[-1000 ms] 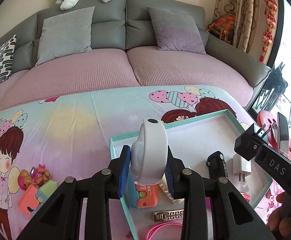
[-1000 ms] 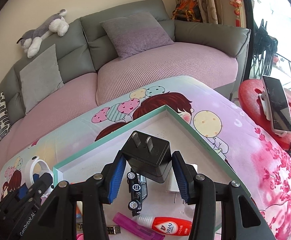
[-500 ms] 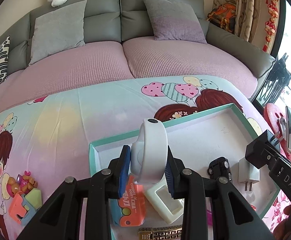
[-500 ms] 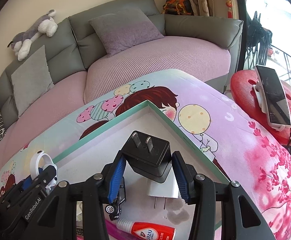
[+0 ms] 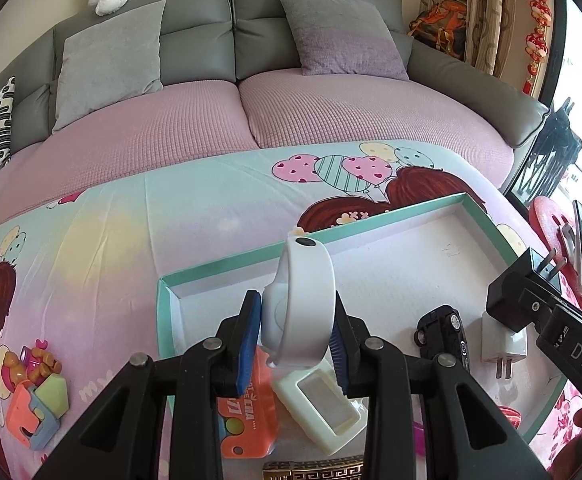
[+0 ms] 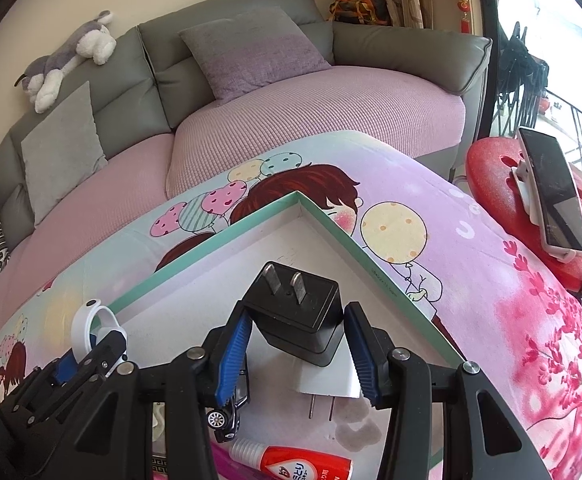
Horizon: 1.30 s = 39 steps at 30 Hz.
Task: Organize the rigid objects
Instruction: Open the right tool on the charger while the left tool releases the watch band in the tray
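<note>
Both tools have eased forward over the tray (image 5: 391,220) in the last second, loads unchanged. Left tool (image 5: 297,338) clamped on the white band (image 5: 303,300), above the tray's near-left corner; right tool (image 6: 297,344) clamped on the black plug (image 6: 295,312), prongs up, over the white charger (image 6: 327,384) and toy car (image 5: 445,334). Looks like both are nearing drop-off; nothing released yet.
</note>
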Each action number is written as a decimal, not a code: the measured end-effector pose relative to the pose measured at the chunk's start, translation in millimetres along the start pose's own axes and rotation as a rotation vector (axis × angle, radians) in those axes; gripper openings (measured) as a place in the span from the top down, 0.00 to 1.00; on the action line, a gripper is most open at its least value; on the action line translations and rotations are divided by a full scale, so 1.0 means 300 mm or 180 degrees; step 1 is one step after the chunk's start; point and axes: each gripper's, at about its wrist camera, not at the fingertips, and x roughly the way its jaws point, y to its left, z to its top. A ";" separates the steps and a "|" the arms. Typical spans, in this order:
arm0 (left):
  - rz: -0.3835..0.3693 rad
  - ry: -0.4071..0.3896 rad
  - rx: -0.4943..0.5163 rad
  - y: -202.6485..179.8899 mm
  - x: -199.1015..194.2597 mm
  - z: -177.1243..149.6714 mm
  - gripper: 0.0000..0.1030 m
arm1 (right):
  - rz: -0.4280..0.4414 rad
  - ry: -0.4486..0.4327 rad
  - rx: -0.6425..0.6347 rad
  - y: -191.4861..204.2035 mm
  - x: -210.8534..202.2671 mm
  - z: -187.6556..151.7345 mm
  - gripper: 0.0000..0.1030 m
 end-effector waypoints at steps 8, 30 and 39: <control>-0.0009 0.0026 -0.0010 0.000 0.009 -0.006 0.67 | -0.0010 -0.0002 -0.0053 0.010 0.001 -0.003 0.51; 0.0133 0.0016 -0.0223 0.060 -0.035 0.007 0.37 | 0.0013 0.0007 -0.0212 0.048 0.005 -0.008 0.50; 0.0443 -0.0018 -0.0459 0.143 -0.058 0.007 0.17 | 0.0029 0.0017 -0.0245 0.058 0.006 -0.012 0.29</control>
